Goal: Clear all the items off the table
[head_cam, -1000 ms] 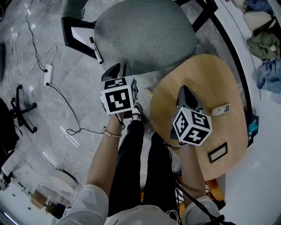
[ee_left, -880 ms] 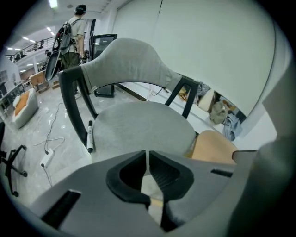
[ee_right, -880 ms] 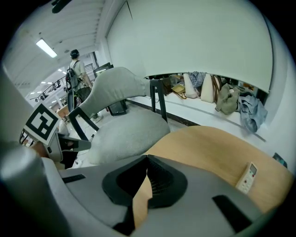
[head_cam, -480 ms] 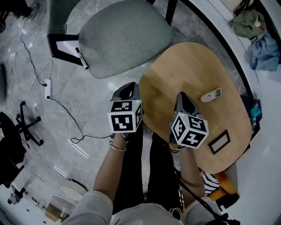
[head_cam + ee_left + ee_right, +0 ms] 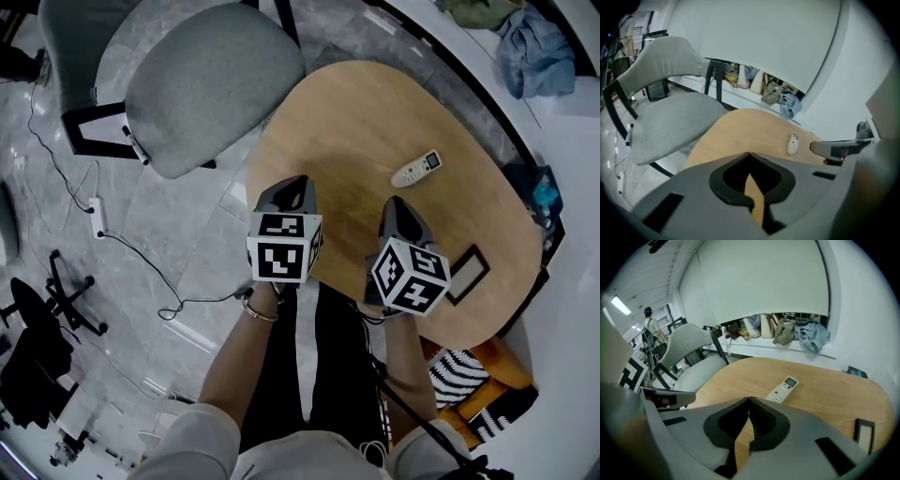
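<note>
head view: steep down over table (image 5: 375,122) | L+R gripper views: low, fwd across it | shared: remote (image 5: 416,169)

We note white sleeves (image 5: 187,436), black trousers (image 5: 337,356), thin bracelet (image 5: 260,314) just behind the left gripper (image 5: 296,182); it and the right gripper (image 5: 398,202) grey, with black-white marker cubes (image 5: 284,249).

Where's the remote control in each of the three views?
Head view: remote control, upper right of centre, on the wooden table.
Left gripper view: right of centre, on the table.
Right gripper view: just right of centre.
Shared landmark: grey chair, left of the table in all three.
</note>
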Motion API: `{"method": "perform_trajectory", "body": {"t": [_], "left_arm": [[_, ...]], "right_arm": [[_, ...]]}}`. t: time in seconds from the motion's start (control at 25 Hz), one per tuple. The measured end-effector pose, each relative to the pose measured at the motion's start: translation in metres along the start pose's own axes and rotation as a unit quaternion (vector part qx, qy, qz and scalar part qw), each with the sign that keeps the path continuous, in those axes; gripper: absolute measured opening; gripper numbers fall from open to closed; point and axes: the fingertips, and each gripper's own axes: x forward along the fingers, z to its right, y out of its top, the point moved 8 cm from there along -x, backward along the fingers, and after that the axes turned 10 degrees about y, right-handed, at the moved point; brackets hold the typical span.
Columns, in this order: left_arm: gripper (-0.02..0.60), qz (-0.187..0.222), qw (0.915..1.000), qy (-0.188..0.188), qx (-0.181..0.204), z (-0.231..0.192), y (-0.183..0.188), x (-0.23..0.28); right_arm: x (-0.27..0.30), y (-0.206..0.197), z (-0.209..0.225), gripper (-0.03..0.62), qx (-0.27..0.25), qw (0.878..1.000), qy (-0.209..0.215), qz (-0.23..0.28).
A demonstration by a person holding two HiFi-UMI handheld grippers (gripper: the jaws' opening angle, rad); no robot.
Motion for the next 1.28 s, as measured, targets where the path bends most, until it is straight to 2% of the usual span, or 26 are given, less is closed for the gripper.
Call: {"method": "perform_trajectory", "body": {"t": [0.32,0.6,0.76,0.8,0.84,0.92,1.0,1.12,1.2,1.28], "left_arm": [[0.008,-0.026,0.9956,-0.05,0.076,0.097,-0.009,0.026],[0.008,-0.043,0.989,-0.057,0.13,0.154,-0.017,0.041],[0.011,-0.035,0.9859,-0.064,0.151,0.176,-0.016,0.051],[0.045,-0.033,0.9849,-0.07,0.155,0.18,-0.015,0.054],[0.143,-0.031,0.9838,-0.075,0.16,0.184,-0.013,0.058],[0.179,-0.028,0.9805,-0.081,0.177,0.19,-0.007,0.067],[0.205,-0.026,0.9728,-0.083,0.215,0.196,-0.001,0.077],[0.273,-0.037,0.9526,-0.083,0.29,0.202,0.003,0.094],[0.282,-0.045,0.9404,-0.082,0.327,0.207,0.004,0.103],[0.282,-0.052,0.9328,-0.083,0.347,0.211,0.006,0.11]], "right_arm": [[-0.045,-0.026,0.087,0.025,0.059,0.997,-0.05,0.016],[-0.072,-0.054,0.139,0.025,0.112,0.991,-0.071,0.028],[-0.077,-0.062,0.156,0.025,0.131,0.988,-0.071,0.033],[-0.078,-0.063,0.159,0.025,0.132,0.988,-0.071,0.033],[-0.079,-0.063,0.162,0.025,0.133,0.988,-0.07,0.033],[-0.08,-0.065,0.168,0.025,0.133,0.988,-0.07,0.032],[-0.08,-0.066,0.174,0.025,0.133,0.988,-0.07,0.031],[-0.079,-0.068,0.182,0.025,0.138,0.987,-0.071,0.028],[-0.078,-0.07,0.186,0.025,0.143,0.987,-0.072,0.026],[-0.075,-0.071,0.191,0.025,0.146,0.986,-0.072,0.023]]}}
